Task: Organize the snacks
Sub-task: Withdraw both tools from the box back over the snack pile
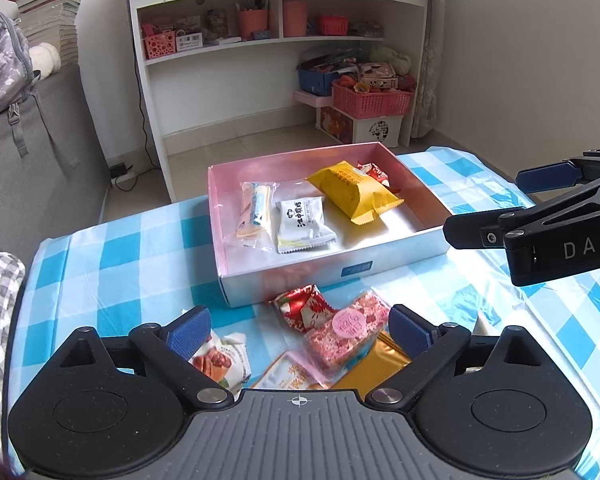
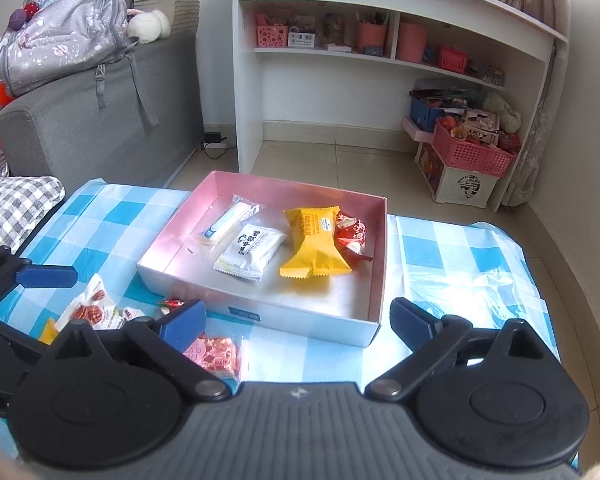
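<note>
Snacks (image 1: 300, 224) in pink box (image 1: 416, 184); both grippers (image 1: 300, 330) (image 2: 296, 320) apart, one marked "DAS"

The left claw (image 1: 298, 332) is spread wide, its two blue-padded fingers (image 1: 191, 330) well apart with nothing between them, and it points forward and slightly down. The right claw (image 2: 296, 322) is likewise spread wide and holds nothing, its blue pads (image 2: 410, 322) far apart, angled forward and down. In the left wrist view the right claw (image 1: 500, 204) reaches in from the right edge, seen side-on, its black fingers pointing left. In the right wrist view the left claw (image 2: 46, 276) shows at the left edge, one blue pad pointing right.
</note>
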Available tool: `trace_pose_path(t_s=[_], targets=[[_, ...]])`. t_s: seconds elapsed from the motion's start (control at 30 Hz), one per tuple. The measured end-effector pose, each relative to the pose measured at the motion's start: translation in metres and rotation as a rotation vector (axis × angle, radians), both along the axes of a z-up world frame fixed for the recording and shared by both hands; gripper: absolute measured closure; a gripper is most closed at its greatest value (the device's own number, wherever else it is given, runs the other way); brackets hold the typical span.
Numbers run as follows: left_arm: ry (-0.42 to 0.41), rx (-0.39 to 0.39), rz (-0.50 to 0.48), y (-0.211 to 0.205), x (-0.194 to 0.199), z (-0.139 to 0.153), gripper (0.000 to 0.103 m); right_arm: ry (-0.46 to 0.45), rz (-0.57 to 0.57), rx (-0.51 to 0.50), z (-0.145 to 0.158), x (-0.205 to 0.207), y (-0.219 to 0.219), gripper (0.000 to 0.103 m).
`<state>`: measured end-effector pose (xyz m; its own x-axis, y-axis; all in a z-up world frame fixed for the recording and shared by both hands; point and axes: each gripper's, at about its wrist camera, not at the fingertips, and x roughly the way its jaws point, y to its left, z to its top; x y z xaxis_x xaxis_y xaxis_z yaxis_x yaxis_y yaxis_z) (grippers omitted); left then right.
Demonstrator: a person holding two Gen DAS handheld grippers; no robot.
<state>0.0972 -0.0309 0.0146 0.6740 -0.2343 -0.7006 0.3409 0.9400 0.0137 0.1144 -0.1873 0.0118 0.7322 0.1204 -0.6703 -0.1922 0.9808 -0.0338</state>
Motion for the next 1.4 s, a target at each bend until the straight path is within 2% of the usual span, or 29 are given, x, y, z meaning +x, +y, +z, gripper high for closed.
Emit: trace_pose_path(t_s=[0.33, 0.5, 0.8, 1.1, 1.4], targets=[[-0.017, 0.061, -0.019, 0.015, -0.041, -0.010, 0.003, 0.004, 0.061, -0.006, -0.014, -0.036, 0.003, 0.000], [-0.016, 0.069, -0.028, 0.026, -0.060, -0.022, 0.003, 0.007, 0.084, 0.003, -0.025, -0.049, 0.000, 0.000], [-0.032, 0.103, -0.075, 0.044, -0.088, -0.049, 0.002, 0.015, 0.158, -0.051, -0.052, -0.068, -0.005, 0.000], [-0.036, 0.093, -0.045, 0.074, -0.101, -0.058, 0.002, 0.043, 0.204, -0.065, -0.072, -0.082, -0.008, 0.000], [0.003, 0.070, 0.004, 0.087, -0.092, -0.066, 0.003, 0.066, 0.190, -0.051, -0.082, -0.078, -0.014, 0.000]])
